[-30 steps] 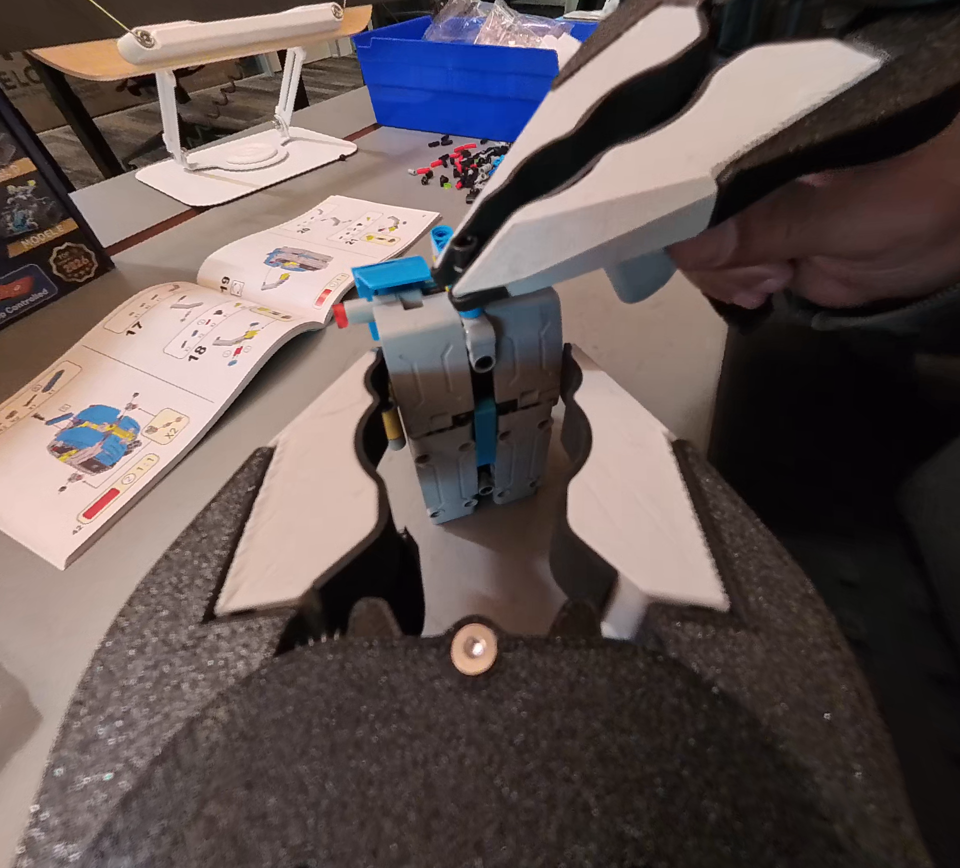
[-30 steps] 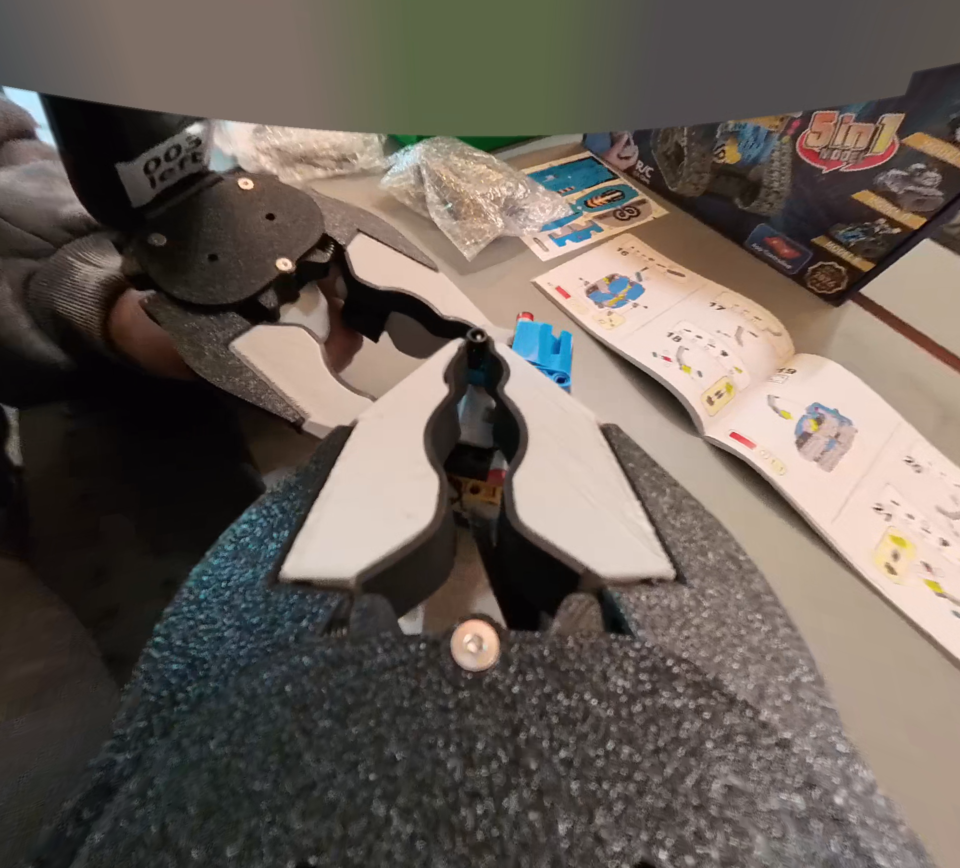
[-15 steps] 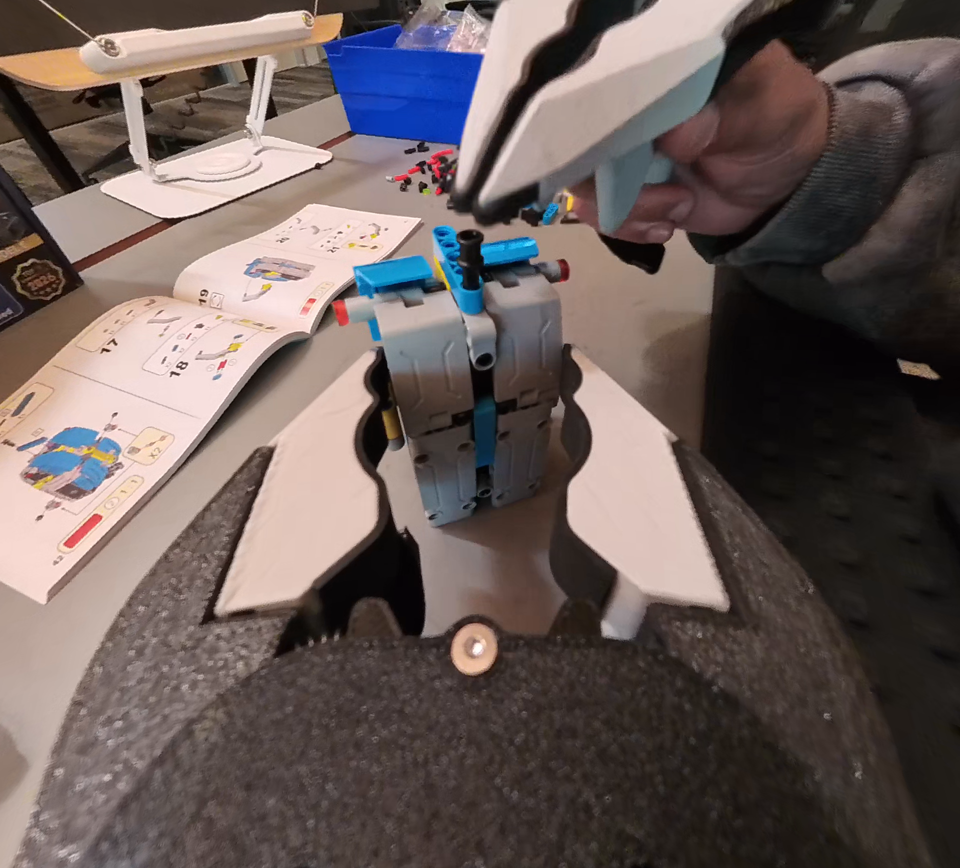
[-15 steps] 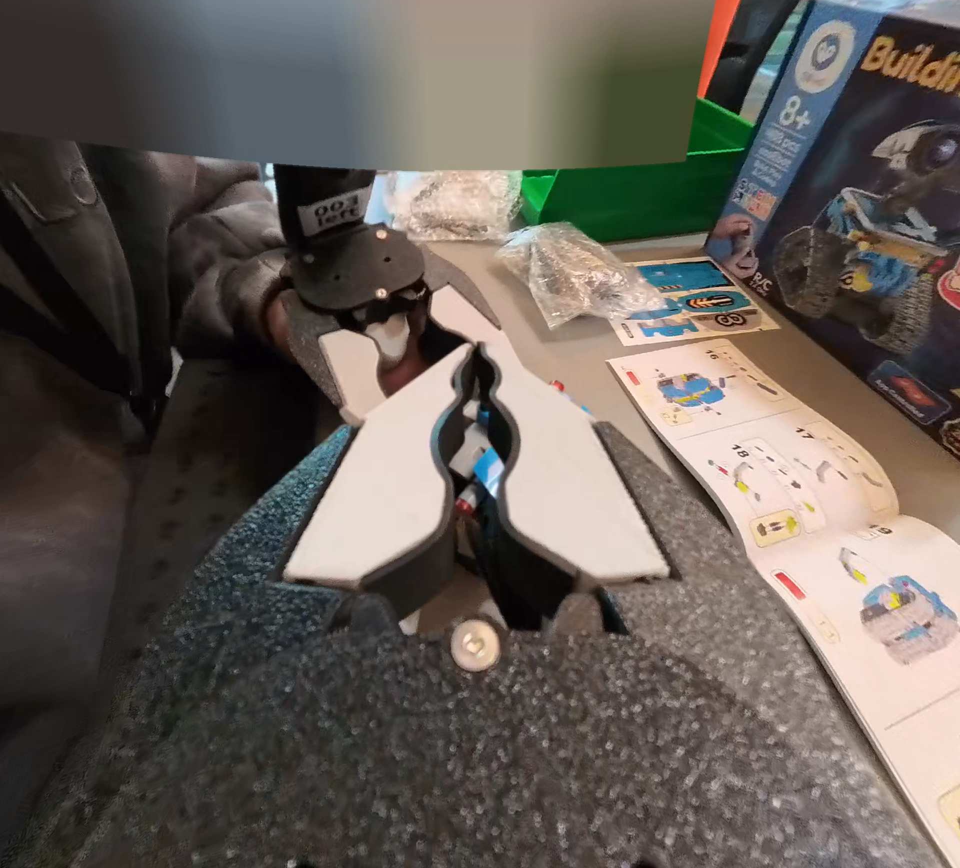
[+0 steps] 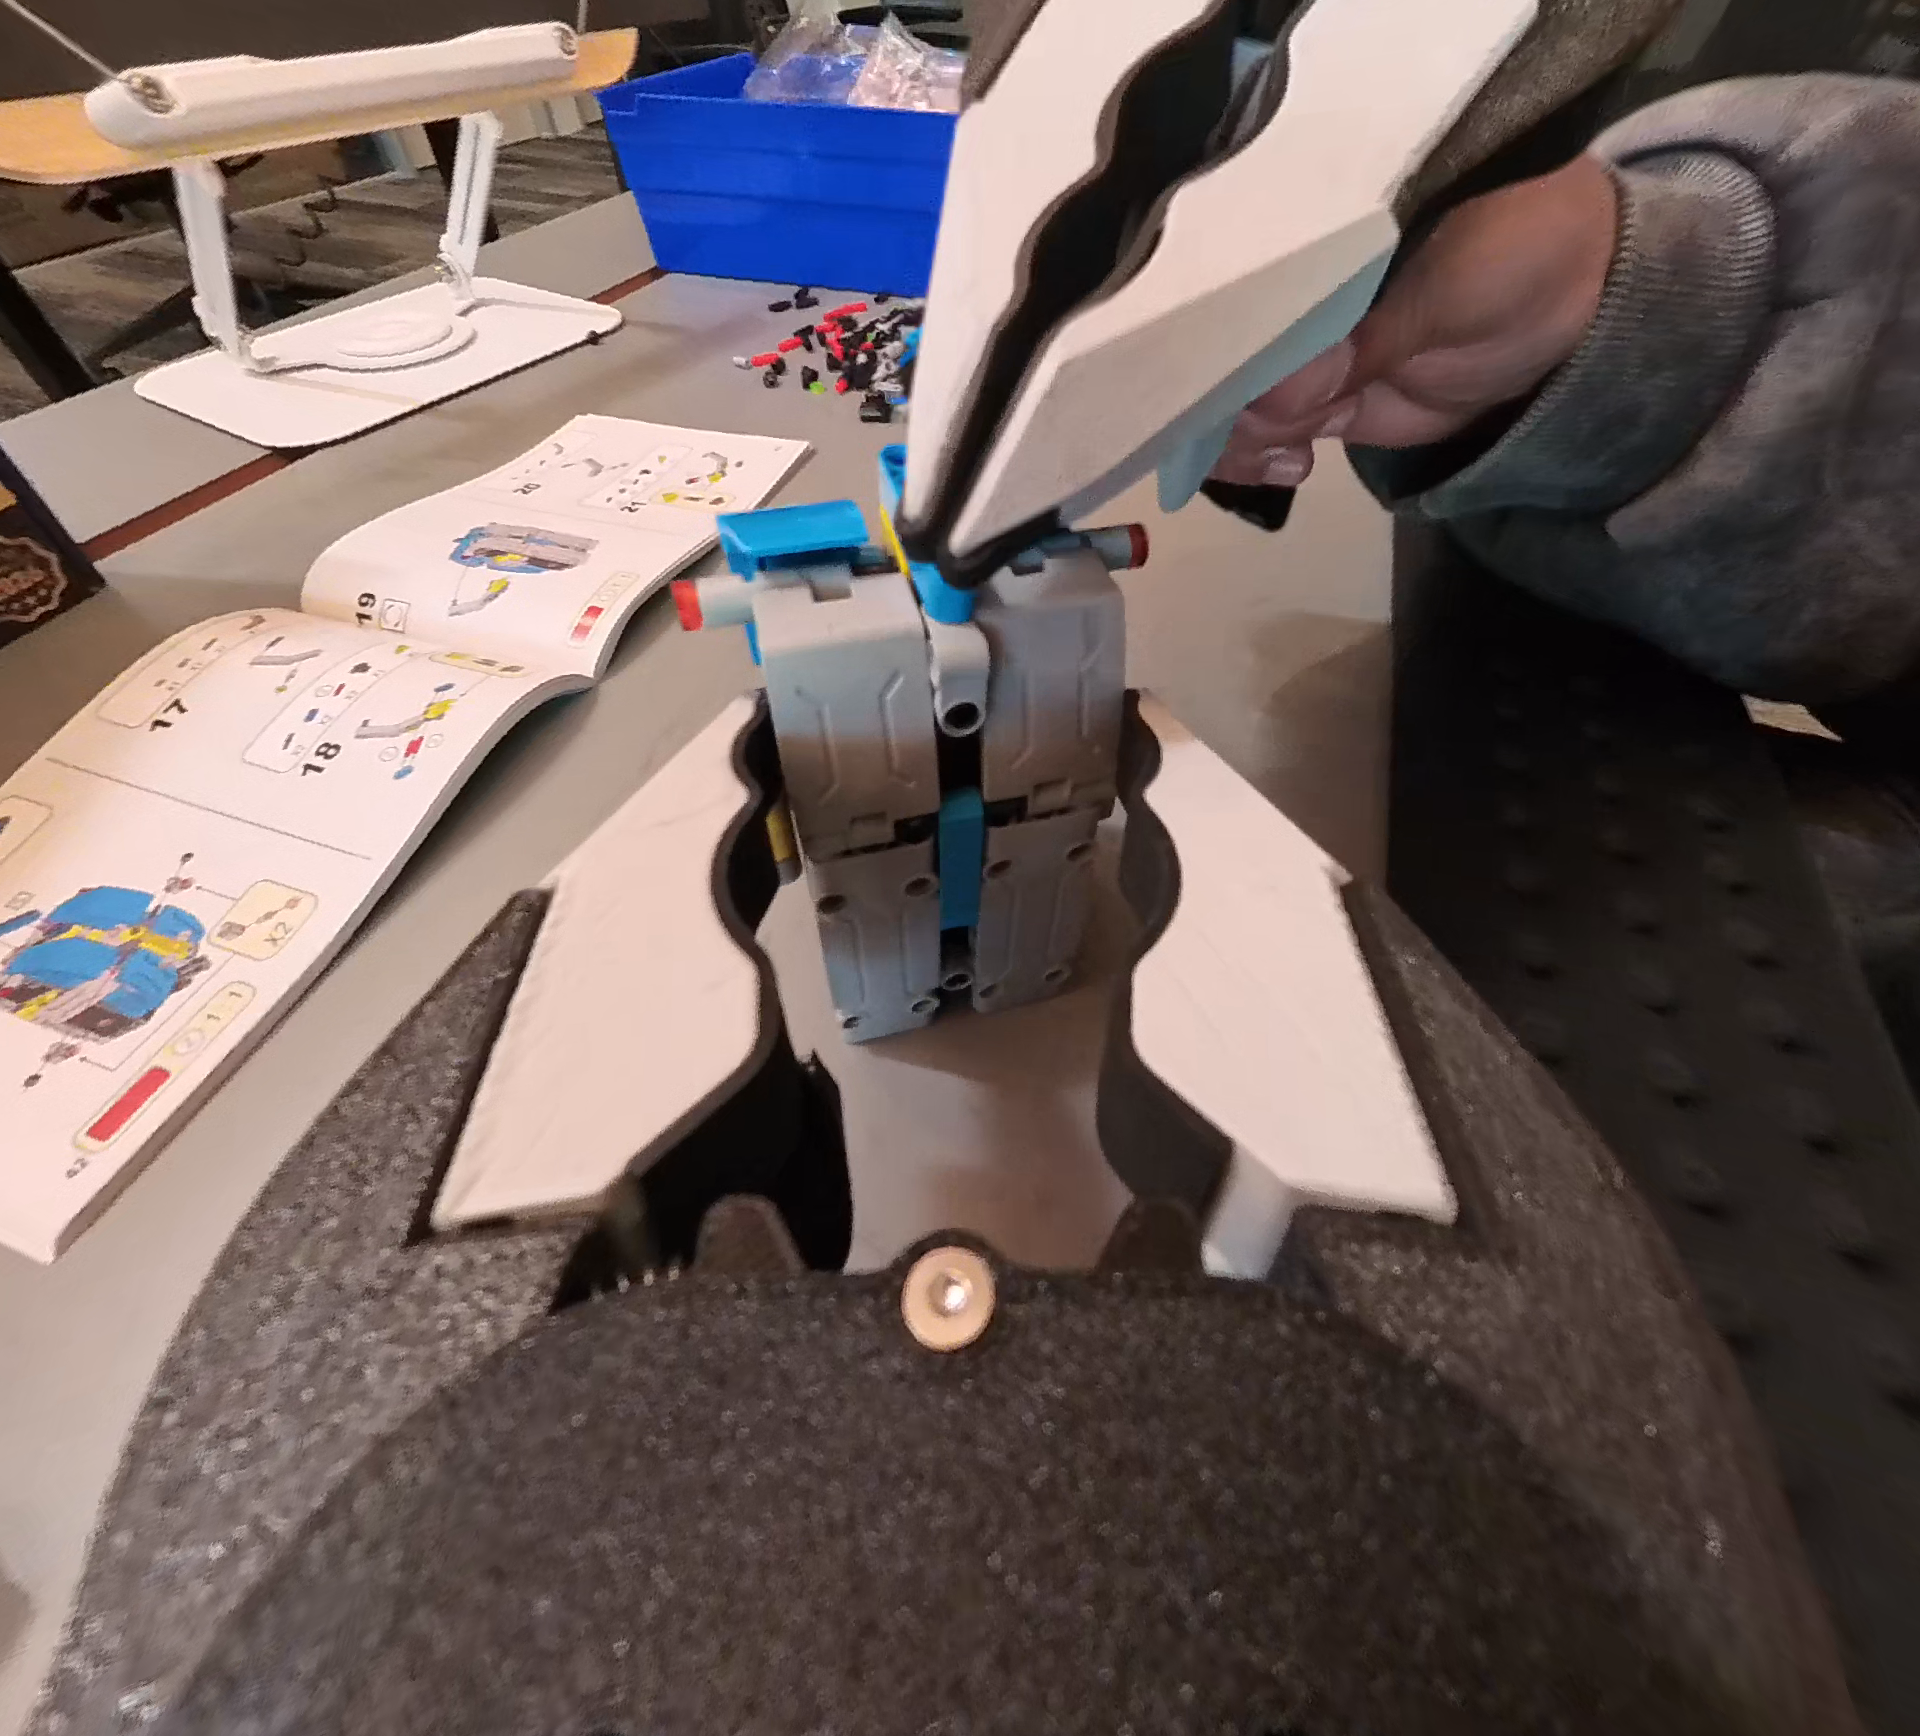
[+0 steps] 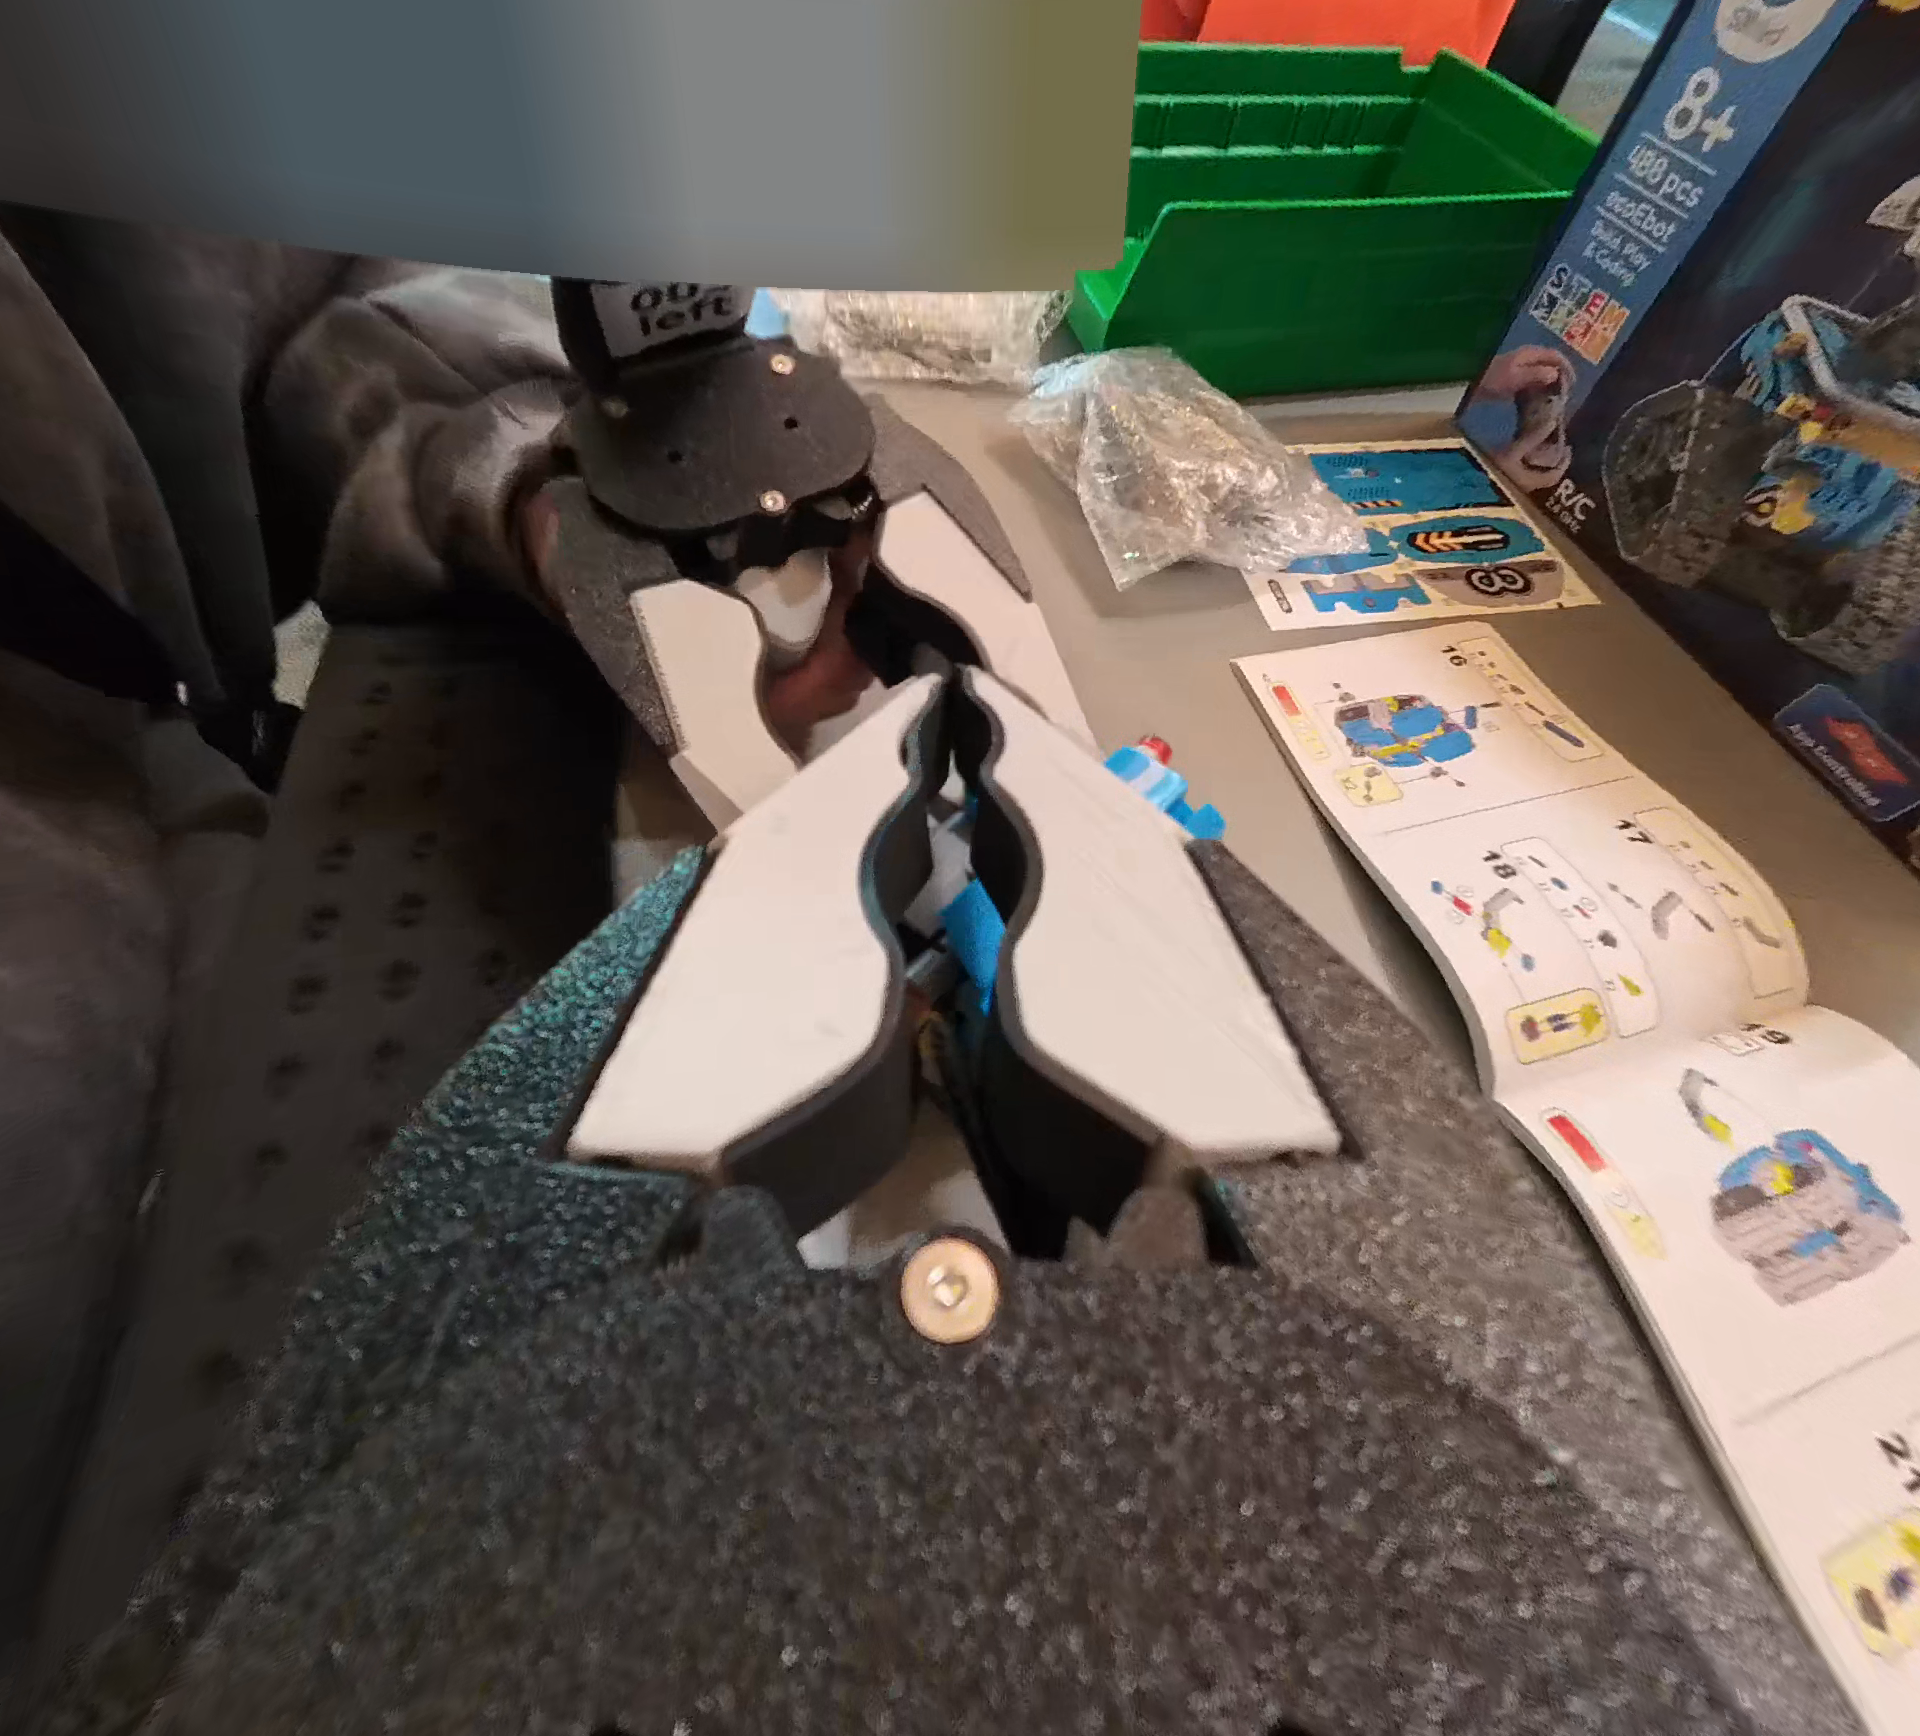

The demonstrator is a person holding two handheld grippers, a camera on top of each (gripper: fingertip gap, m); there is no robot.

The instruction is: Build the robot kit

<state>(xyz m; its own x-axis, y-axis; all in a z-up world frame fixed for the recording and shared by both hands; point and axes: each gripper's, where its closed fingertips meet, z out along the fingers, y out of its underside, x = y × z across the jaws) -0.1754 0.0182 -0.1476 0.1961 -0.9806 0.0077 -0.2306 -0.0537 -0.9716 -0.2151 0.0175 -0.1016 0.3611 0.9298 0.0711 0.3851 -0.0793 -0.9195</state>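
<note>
My left gripper [image 5: 940,751] is shut on a grey brick assembly [image 5: 862,751] with blue parts and holds it upright just above the table. One of its fingers [image 6: 696,678] also shows in the right wrist view. My right gripper [image 5: 930,556] comes down from the upper right. It is shut, with its tips on the blue beam [image 5: 790,533] area on top of the assembly. What lies under the tips is hidden. In the right wrist view my right gripper [image 6: 951,684] has its tips together, and blue parts [image 6: 971,938] show through the gap.
An open instruction booklet [image 5: 364,730] lies left of the assembly and shows in the right wrist view [image 6: 1558,907]. Behind are a blue bin [image 5: 779,169], loose small parts [image 5: 831,346] and a white stand [image 5: 343,232]. A green bin [image 6: 1330,252], a product box [image 6: 1766,336], a plastic bag [image 6: 1164,460] and a sticker sheet [image 6: 1423,533] lie beyond. My hands' fingertips stand some 6 centimetres from each other.
My right gripper set a black pin on top of the assembly, lifted away, then came back down onto that spot. My left gripper kept its hold.
</note>
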